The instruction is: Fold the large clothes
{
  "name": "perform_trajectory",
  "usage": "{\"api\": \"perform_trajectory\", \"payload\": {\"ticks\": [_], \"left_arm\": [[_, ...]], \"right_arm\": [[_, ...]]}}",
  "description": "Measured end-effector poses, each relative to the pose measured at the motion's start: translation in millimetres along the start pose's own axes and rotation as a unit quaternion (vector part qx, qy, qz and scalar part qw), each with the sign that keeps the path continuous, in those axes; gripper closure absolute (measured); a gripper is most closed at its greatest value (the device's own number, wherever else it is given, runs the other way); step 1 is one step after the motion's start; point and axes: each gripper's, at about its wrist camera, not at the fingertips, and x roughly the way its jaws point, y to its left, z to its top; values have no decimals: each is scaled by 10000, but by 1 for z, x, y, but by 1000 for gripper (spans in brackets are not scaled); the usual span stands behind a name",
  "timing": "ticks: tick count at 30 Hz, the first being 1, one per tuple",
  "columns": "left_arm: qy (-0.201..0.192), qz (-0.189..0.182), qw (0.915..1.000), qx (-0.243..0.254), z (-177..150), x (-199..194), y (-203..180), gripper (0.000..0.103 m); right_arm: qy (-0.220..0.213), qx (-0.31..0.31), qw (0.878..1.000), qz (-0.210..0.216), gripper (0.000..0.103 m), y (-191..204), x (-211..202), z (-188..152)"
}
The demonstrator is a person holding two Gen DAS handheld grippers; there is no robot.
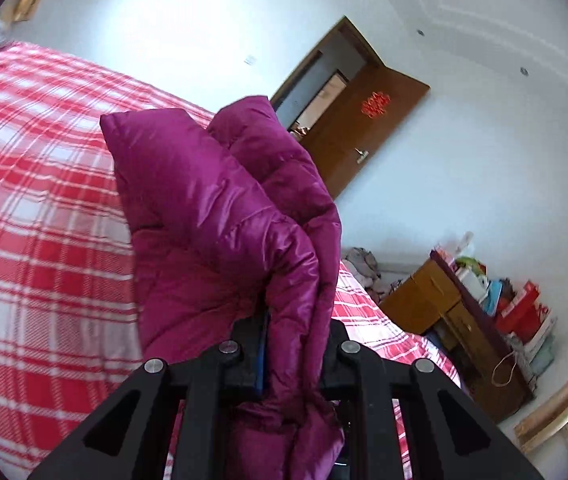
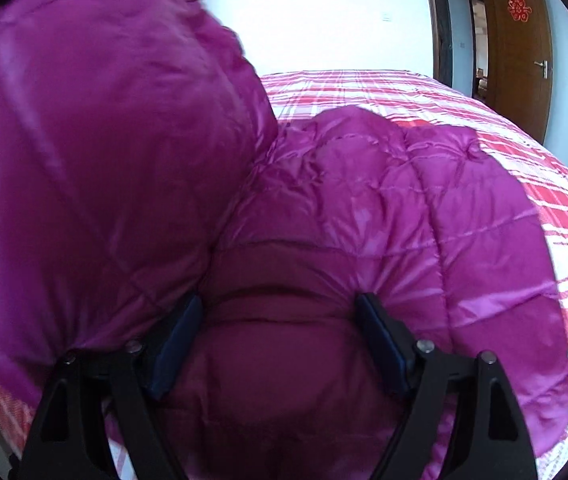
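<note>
Lifting a jacket (image 1: 220, 216) edge off the bed (image 1: 36, 200) in the clenched left gripper (image 1: 284, 352) to fold it over, right gripper (image 2: 280, 320) released, straddling padding lying on the bed.

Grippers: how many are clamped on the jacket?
1. The left gripper is shut on the purple jacket. The right gripper straddles a fold, jaws wide.

The magenta quilted down jacket (image 2: 383, 200) (shiny, puffy) sprawls on the bed, one part lifted.
</note>
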Motion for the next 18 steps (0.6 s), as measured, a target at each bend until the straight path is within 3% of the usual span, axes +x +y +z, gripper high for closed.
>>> {"api": "perform_trajectory", "payload": {"ticks": [3,6,11,14,18], "left_arm": [[119,-14,9997,233,-9,24,-11,86],[265,71,9981,548,-24,49,-26,86],[470,319,9912,1196,-53,88,-44,86],[597,441,9867,1449,-69,108,-48,86],[635,580,9811,1735,-83,120,-50,86]], "right_arm": [[-200,475,9983,270,20,-32,-27,-3],[-533,945,9939,220,19,-65,-52,-5],[-1135,1972,9730,374,18,-135,-93,4],[-1384,2024,9677,577,18,-150,-111,20],[-1292,1471,9739,1151,18,-138,-119,52]]}}
